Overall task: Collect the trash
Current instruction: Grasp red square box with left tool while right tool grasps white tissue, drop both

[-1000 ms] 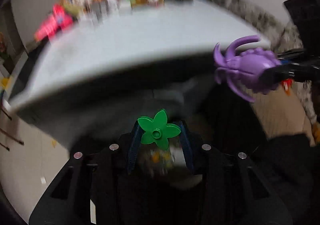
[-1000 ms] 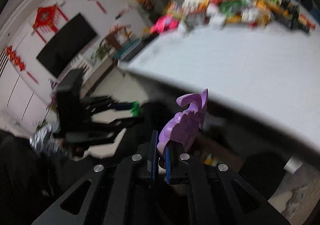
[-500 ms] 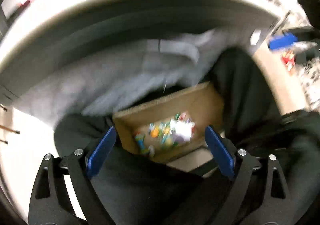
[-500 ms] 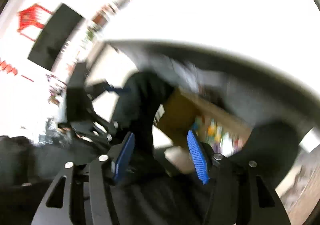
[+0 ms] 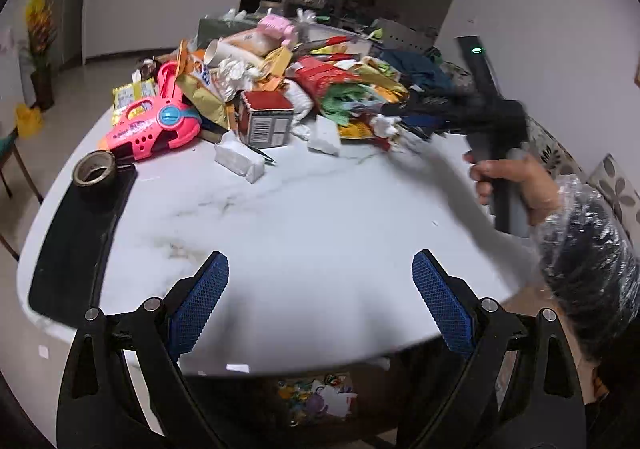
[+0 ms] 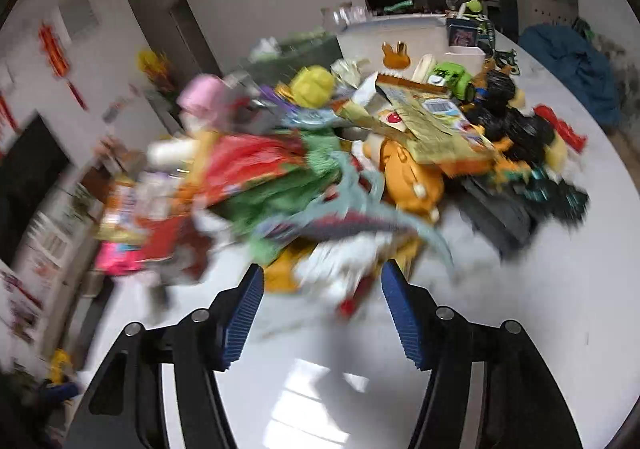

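Note:
A big pile of mixed trash (image 5: 304, 85) covers the far half of a white marble table (image 5: 304, 217): wrappers, crumpled paper, a red-topped carton (image 5: 266, 119), a pink toy (image 5: 154, 125). My left gripper (image 5: 320, 301) is open and empty above the table's near edge. My right gripper (image 6: 322, 313) is open and empty, close in front of the blurred pile (image 6: 320, 177); in the left wrist view it (image 5: 416, 117) reaches toward the pile's right side. A box of collected bits (image 5: 320, 399) shows under the table edge.
A black mat (image 5: 76, 233) lies on the table's left with a tape roll (image 5: 95, 169) on it. White foam blocks (image 5: 240, 161) lie in front of the pile. A blue cloth (image 6: 572, 65) lies at the far right. A chair (image 5: 12, 153) stands left.
Both grippers let go of the green flower and purple octopus toy over the box, then swung up from below the table to face the pile, both open.

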`<state>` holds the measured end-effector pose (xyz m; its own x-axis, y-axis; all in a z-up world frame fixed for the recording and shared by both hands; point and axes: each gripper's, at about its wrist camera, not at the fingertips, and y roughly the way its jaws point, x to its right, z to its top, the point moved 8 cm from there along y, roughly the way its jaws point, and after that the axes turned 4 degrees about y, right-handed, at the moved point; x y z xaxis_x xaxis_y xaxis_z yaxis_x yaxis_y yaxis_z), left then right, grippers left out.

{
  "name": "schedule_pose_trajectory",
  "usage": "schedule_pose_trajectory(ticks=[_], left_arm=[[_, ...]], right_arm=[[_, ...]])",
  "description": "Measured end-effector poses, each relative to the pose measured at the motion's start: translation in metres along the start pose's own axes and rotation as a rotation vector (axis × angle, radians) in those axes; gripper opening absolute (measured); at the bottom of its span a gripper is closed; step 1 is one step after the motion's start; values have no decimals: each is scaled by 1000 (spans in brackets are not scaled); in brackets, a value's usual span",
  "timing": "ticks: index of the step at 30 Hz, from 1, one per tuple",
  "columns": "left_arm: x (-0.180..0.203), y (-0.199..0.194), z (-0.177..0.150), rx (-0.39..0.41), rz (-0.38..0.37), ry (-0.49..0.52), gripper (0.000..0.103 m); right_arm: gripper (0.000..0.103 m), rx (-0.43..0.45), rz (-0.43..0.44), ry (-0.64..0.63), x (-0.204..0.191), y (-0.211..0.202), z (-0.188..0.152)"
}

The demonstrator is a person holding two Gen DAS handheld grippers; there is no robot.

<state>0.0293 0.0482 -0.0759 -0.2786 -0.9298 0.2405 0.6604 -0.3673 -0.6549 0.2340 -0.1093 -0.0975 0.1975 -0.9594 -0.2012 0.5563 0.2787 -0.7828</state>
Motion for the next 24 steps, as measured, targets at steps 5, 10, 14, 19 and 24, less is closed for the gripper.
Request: schedule_pose_trajectory(ticks=[5, 10, 14, 19, 24], left_arm=[[-31, 35, 13, -45, 83, -77, 91], [-48, 72, 37, -69, 31, -203, 91], [-46, 93, 75, -37, 151, -85, 91], [-52, 142, 104, -98, 277, -34, 91], [-66, 174, 111, -141, 325, -82, 51]], right_arm=[[16, 19, 47, -15, 5, -8, -22], [16, 70, 195, 25, 16, -83, -71], [16, 91, 219, 60, 36, -121, -102], [17, 90, 223, 103, 53, -136, -125], [18, 84, 267, 135, 56, -131, -130]])
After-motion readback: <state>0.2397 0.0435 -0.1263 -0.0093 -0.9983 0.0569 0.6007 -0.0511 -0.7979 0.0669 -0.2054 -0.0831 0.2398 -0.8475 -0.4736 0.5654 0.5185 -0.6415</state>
